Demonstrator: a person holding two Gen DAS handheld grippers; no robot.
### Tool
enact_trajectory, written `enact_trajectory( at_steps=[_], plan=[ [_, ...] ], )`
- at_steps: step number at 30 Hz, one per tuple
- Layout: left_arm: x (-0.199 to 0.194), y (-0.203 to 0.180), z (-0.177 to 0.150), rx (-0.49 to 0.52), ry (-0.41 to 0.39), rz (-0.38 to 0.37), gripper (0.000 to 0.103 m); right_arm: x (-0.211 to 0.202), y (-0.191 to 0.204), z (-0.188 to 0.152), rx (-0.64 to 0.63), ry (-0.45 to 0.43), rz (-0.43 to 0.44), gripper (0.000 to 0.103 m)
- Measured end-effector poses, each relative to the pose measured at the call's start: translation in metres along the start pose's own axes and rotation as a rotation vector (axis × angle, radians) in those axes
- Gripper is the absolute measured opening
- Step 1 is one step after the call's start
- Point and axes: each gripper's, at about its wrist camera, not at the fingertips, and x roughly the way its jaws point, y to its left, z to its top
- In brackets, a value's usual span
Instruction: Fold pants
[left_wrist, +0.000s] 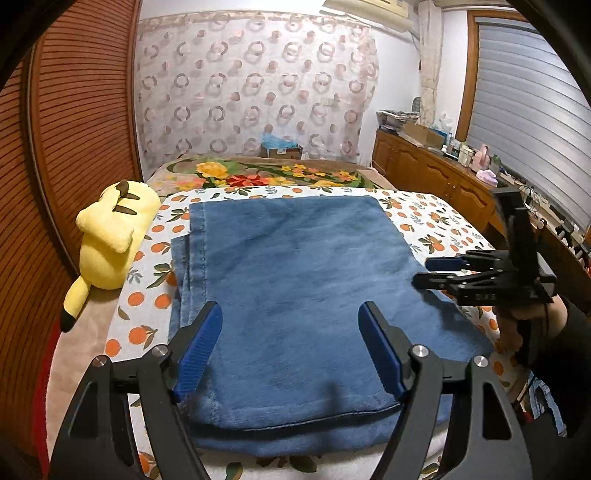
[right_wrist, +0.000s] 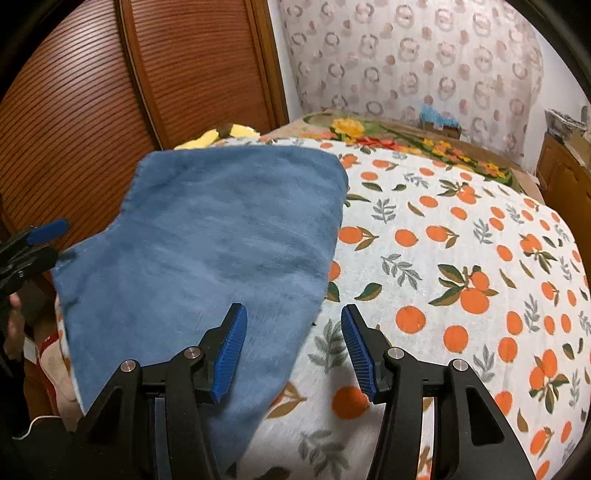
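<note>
The blue pants (left_wrist: 295, 288) lie folded into a flat rectangle on the orange-print bedsheet (left_wrist: 436, 225). They also show in the right wrist view (right_wrist: 207, 251). My left gripper (left_wrist: 291, 343) is open and empty, hovering over the near end of the pants. My right gripper (right_wrist: 293, 350) is open and empty, its jaws straddling the pants' right edge. It shows from the side in the left wrist view (left_wrist: 424, 271), at the pants' right edge. The left gripper's fingers (right_wrist: 44, 236) show at the far left of the right wrist view.
A yellow plush toy (left_wrist: 110, 240) lies at the bed's left edge against a wooden slatted door (left_wrist: 74, 129). A floral blanket (left_wrist: 258, 173) lies beyond the sheet. A cluttered wooden cabinet (left_wrist: 436, 162) stands to the right.
</note>
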Motion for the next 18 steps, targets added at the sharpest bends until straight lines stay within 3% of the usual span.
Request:
enact_trajectory(
  at_steps=[12, 13, 14, 15, 16, 18],
  plan=[
    [0.009, -0.005, -0.004, -0.004, 0.025, -0.003, 0.077, 0.04, -0.005, 0.024, -0.013, 0.029, 0.071, 0.055],
    [0.01, -0.004, -0.005, -0.006, 0.028, -0.003, 0.077, 0.042, -0.006, 0.025, -0.007, 0.03, 0.077, 0.051],
    [0.011, -0.004, -0.005, -0.007, 0.031, -0.001, 0.077, 0.043, -0.006, 0.026, -0.006, 0.031, 0.085, 0.041],
    [0.012, -0.003, -0.006, -0.009, 0.034, 0.0, 0.077, 0.044, -0.007, 0.028, -0.007, 0.024, 0.085, 0.024],
    [0.013, -0.003, -0.006, -0.011, 0.035, 0.0, 0.077, 0.044, -0.007, 0.029, -0.006, 0.017, 0.094, 0.016],
    [0.014, -0.003, -0.006, -0.014, 0.038, 0.001, 0.077, 0.036, -0.002, 0.033, -0.026, -0.008, 0.105, 0.008]
  ],
)
